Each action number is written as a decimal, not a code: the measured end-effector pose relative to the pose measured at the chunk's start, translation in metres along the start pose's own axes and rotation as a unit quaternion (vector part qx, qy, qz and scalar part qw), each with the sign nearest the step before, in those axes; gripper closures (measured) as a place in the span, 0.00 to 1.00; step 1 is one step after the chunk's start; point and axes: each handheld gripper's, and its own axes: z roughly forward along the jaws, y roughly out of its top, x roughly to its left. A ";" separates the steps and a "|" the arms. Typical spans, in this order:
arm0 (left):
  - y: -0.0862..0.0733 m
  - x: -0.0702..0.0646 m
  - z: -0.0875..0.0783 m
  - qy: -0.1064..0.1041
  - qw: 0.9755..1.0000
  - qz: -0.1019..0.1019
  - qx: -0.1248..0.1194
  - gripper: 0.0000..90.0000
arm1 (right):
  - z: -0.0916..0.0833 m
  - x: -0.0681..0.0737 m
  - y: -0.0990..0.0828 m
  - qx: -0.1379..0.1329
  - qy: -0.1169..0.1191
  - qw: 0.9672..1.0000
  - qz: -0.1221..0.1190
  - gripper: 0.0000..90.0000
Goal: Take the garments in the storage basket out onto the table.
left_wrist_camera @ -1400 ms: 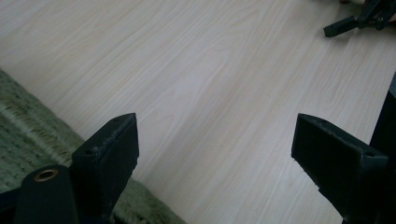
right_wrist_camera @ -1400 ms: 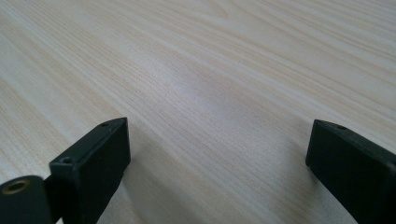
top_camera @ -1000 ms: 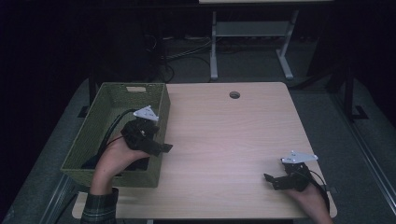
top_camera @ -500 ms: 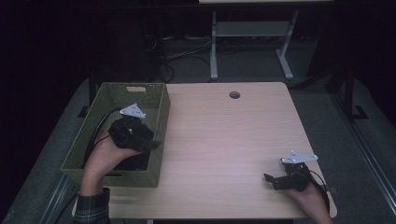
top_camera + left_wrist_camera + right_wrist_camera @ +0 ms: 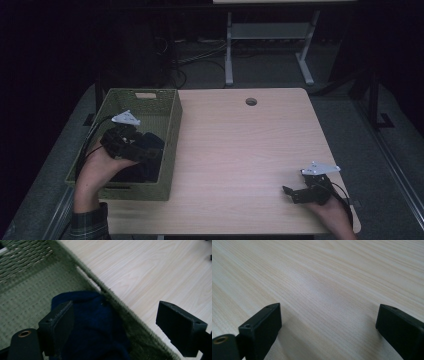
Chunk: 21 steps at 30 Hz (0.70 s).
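The left gripper (image 5: 131,145) hangs over the green woven basket (image 5: 170,130) at the left of the high view, the hand angled toward the upper right. Its fingers (image 5: 58,322) stand wide apart, gripping nothing. A dark blue cloth (image 5: 97,325) lies in the basket against the wall nearest the counter (image 5: 240,150). The right gripper (image 5: 295,192) rests at lower right, fingers (image 5: 262,322) spread over bare wood.
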 end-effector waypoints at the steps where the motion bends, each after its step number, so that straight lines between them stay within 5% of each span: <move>1: -0.002 0.002 -0.002 0.003 1.000 -0.001 0.000 0.16 | 0.000 0.000 0.000 0.000 0.000 1.000 0.000 0.07; 21: -0.024 0.023 -0.017 0.032 0.999 -0.032 0.016 0.16 | 0.000 0.000 0.000 0.000 0.000 1.000 0.001 0.07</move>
